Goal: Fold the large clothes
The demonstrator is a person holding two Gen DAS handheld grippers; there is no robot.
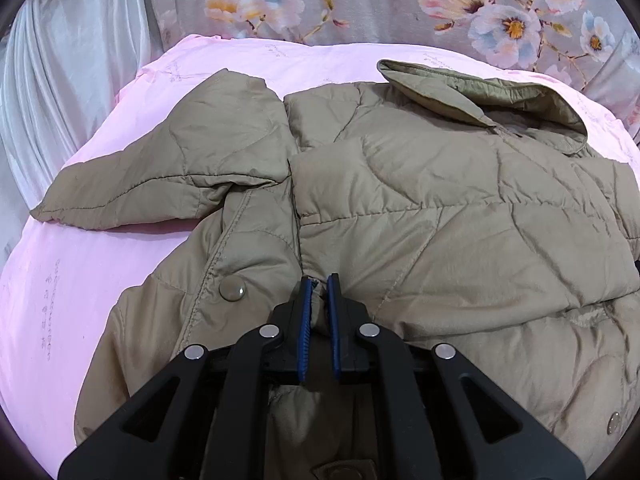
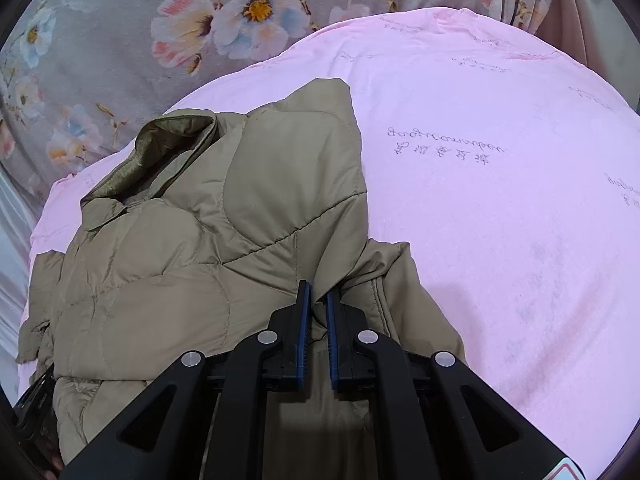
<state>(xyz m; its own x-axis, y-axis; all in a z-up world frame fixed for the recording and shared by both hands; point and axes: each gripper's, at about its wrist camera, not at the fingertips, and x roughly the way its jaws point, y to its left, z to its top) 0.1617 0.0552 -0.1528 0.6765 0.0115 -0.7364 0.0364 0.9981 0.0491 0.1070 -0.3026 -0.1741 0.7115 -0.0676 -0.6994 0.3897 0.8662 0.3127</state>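
The left gripper is clamped on a fold of the khaki quilted jacket; a snap button sits just to its left, the sleeve beyond it; the right gripper likewise pinches jacket fabric; the jacket spreads ahead of both on the pink bedsheet, collar farthest away.
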